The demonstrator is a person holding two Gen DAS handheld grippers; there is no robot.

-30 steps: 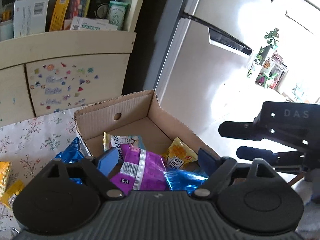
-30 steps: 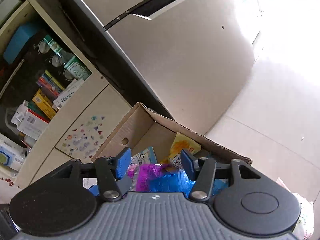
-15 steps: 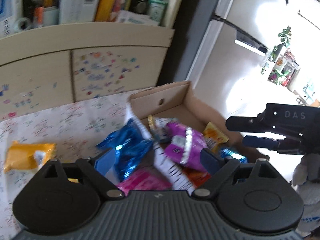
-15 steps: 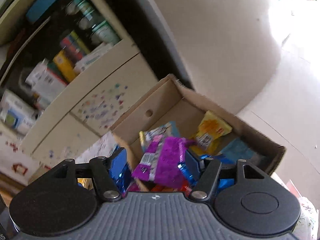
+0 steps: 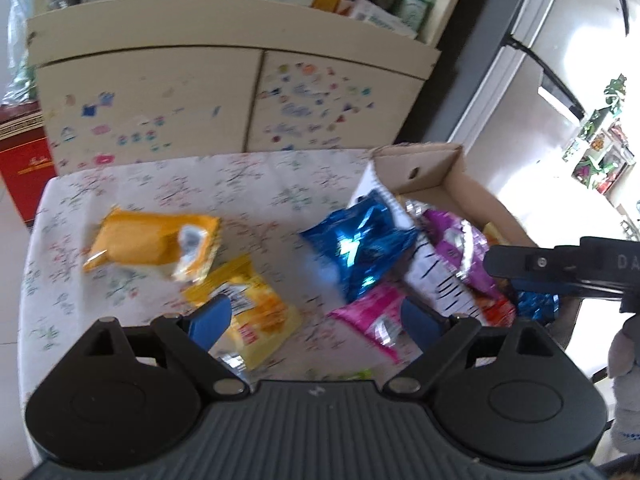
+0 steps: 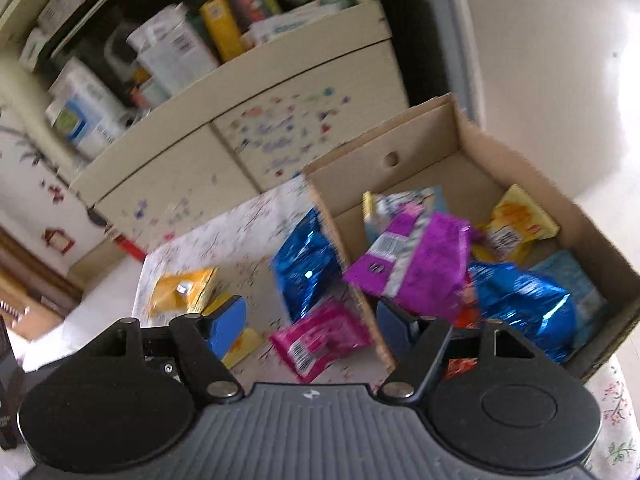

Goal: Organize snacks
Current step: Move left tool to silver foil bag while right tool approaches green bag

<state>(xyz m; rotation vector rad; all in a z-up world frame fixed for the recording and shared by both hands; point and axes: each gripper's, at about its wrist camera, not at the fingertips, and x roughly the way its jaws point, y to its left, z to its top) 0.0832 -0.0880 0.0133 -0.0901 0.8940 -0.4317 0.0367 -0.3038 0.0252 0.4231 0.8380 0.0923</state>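
A cardboard box (image 6: 440, 136) on the floral tablecloth (image 5: 168, 184) holds several snack packs, among them a purple pack (image 6: 416, 260) and a blue foil pack (image 6: 524, 304). On the cloth lie a blue foil pack (image 5: 360, 244), a pink pack (image 5: 372, 316), a yellow pack (image 5: 256, 316) and an orange pack (image 5: 152, 244). My left gripper (image 5: 316, 320) is open and empty above the yellow and pink packs. My right gripper (image 6: 312, 324) is open and empty above the pink pack (image 6: 320, 340); it also shows in the left wrist view (image 5: 560, 268), over the box.
A cream cabinet (image 5: 240, 80) with stickers stands behind the table, its shelf crowded with boxes and bottles (image 6: 180, 48). A red box (image 5: 24, 168) stands at the far left. The box (image 5: 436, 168) sits at the table's right edge, beside bright floor.
Both grippers have swung left and pulled back from the box. The table and its loose packs have come into view. Both stay open.
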